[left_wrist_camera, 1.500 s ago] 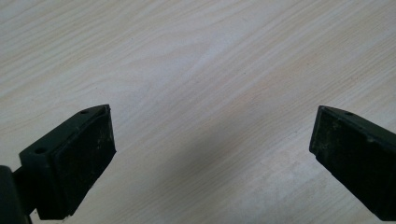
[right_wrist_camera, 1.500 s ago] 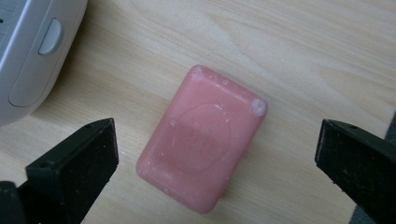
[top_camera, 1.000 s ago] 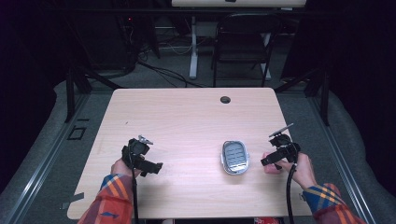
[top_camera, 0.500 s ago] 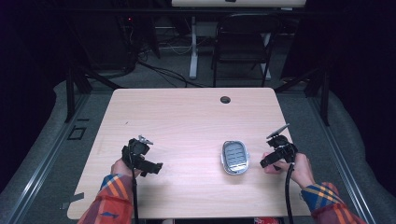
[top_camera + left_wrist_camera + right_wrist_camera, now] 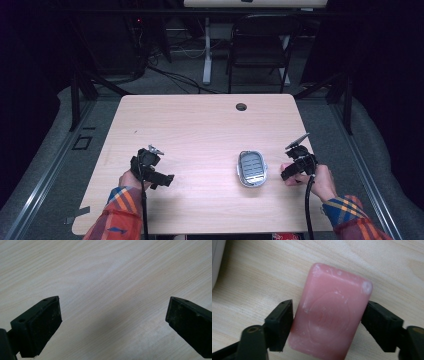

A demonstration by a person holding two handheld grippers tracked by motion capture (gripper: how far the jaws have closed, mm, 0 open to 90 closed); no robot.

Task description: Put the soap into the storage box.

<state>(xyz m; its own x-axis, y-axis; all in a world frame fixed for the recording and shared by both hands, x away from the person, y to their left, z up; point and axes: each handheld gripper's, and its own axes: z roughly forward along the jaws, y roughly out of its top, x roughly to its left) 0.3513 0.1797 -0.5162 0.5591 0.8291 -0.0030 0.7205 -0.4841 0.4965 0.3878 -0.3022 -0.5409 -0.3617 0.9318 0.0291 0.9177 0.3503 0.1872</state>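
Observation:
A pink bar of soap [image 5: 332, 302] lies on the wooden table [image 5: 200, 130], near the right edge. My right gripper [image 5: 328, 315] straddles it. Its jaws have just been closing, and both black pads [image 5: 283, 322] now touch the bar's long sides. In the high view, my right gripper [image 5: 295, 170] sits just right of a grey ribbed soap dish [image 5: 251, 168], and the hand hides the soap. My left gripper [image 5: 160, 179] rests low over the table's front left. In the left gripper view, my left gripper [image 5: 112, 312] stands open wide over bare wood.
A round cable hole [image 5: 241, 106] sits near the table's far edge. A dark chair [image 5: 260, 45] and a white desk leg [image 5: 206, 50] stand beyond the table. A pale edge of the soap dish [image 5: 217, 260] shows at the upper left of the right gripper view.
Both hands stay where they were. The right gripper's jaws look drawn closer together, though this is small in the high view.

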